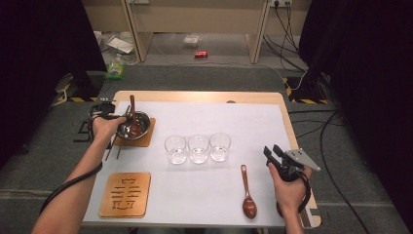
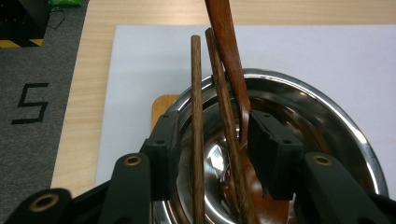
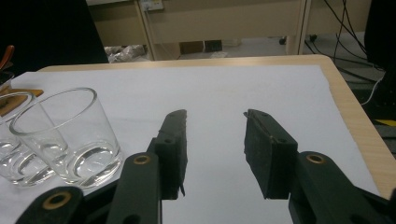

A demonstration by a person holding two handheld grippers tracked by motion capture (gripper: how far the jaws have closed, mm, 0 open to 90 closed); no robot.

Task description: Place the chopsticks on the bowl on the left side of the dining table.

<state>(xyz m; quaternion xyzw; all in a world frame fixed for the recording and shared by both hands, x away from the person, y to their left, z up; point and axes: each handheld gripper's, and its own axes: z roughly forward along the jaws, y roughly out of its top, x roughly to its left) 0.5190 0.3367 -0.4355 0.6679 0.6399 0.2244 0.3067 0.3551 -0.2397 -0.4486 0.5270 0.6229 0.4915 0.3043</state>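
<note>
The pair of wooden chopsticks (image 2: 198,140) lies across the steel bowl (image 2: 327,121), which sits on a wooden coaster (image 1: 146,139) at the desk's (image 1: 253,97) left side; a brown spoon (image 2: 231,60) rests in the same bowl, its handle leaning up beside the sticks. The left gripper (image 2: 212,140) is right at the bowl with its jaws about half open: both chopsticks stand between the pads, and neither pad seems to press on them, so nothing is gripped.

If the sticks are being set down, the sound way is probably to back the jaws straight off along the sticks' length, so neither pad drags one off the rim or knocks the spoon. Lift clear only once both pads are free.

Right of the bowl stand three empty glasses (image 1: 197,148) in a row, then a second spoon (image 1: 247,195) flat on the white mat (image 1: 243,126). Nearer the person than the bowl lies another coaster (image 1: 125,194) with a cut-out character I cannot read. The right gripper (image 3: 215,140) waits beyond the glasses, jaws half open and empty.

Left of the bowl, a black "5" (image 2: 30,102) is marked on the grey floor.
</note>
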